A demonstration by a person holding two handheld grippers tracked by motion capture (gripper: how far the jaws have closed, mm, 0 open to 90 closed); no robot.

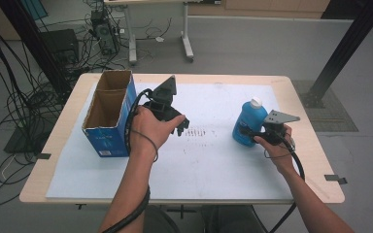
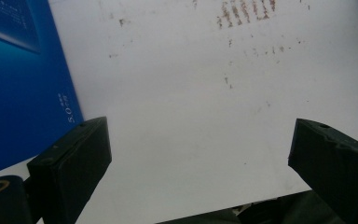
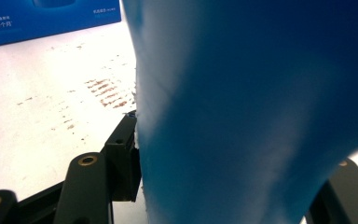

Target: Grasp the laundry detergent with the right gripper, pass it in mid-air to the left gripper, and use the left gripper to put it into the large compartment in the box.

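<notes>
Centrally, toward the right edge of the table, a blue bottle with a white cap stands upright on the white sheet that covers most of the tabletop. Right gripper: held level in the person's right hand and brought in from the bottle's right, its jaws clamped on the lower body of the bottle; in the right gripper view the bottle's blue wall sits between the two black jaws, the left one pressed flat against it. Left gripper: held in the left hand near the middle of the sheet, just right of an open blue cardboard box, with jaws spread wide apart and nothing between them; the left gripper view looks down past both jaws onto bare white sheet, with a side of the blue box at its left. The box stands at the table's far left corner, its top open and divided into two compartments. A patch of small brown marks lies on the sheet between the two grippers. Bottle and box stand well apart.
</notes>
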